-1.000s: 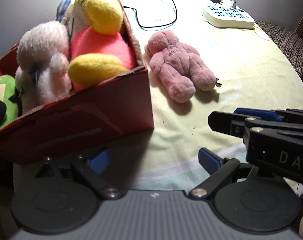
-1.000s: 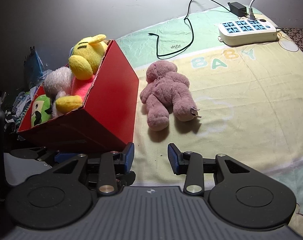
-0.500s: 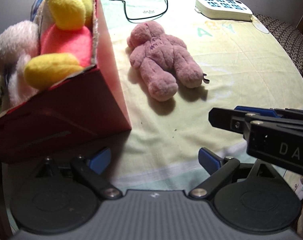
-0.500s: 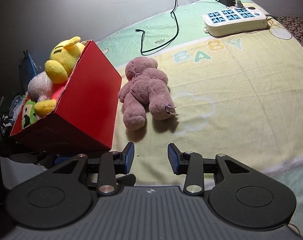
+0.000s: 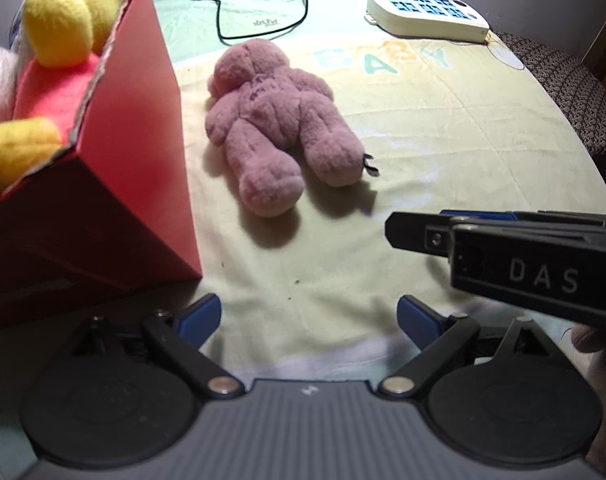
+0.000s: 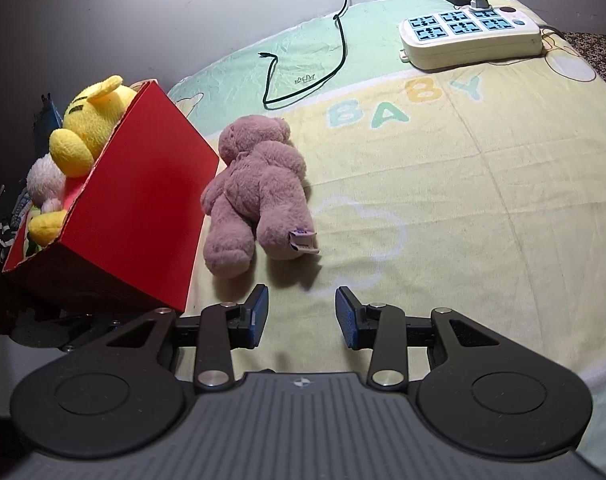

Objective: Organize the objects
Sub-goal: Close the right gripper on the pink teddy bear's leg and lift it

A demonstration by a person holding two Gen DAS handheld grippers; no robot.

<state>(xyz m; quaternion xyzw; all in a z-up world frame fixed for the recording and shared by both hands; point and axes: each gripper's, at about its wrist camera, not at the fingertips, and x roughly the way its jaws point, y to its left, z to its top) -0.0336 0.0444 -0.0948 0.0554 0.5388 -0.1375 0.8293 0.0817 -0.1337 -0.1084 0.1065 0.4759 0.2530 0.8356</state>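
pink teddy (image 6: 259, 192): lying flat on the yellow BABY blanket (image 6: 463, 200), just beside the red box's side wall, nothing holding it
right gripper (image 6: 302, 316): jaws partly apart, empty, hovering just short of the teddy's feet
left gripper (image 5: 309, 316): spread wide, gripping nothing, over bare blanket
red box (image 6: 143, 208): already stuffed with a yellow plush (image 6: 89, 120) and a pale pink one
farther back: white power strip (image 6: 469, 38), black cable (image 6: 343, 40)

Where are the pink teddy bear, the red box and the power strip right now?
pink teddy bear (image 6: 263, 184): right wrist view, on its back.
red box (image 6: 143, 200): right wrist view, on its bare side wall.
power strip (image 6: 469, 36): right wrist view, on its white top face.
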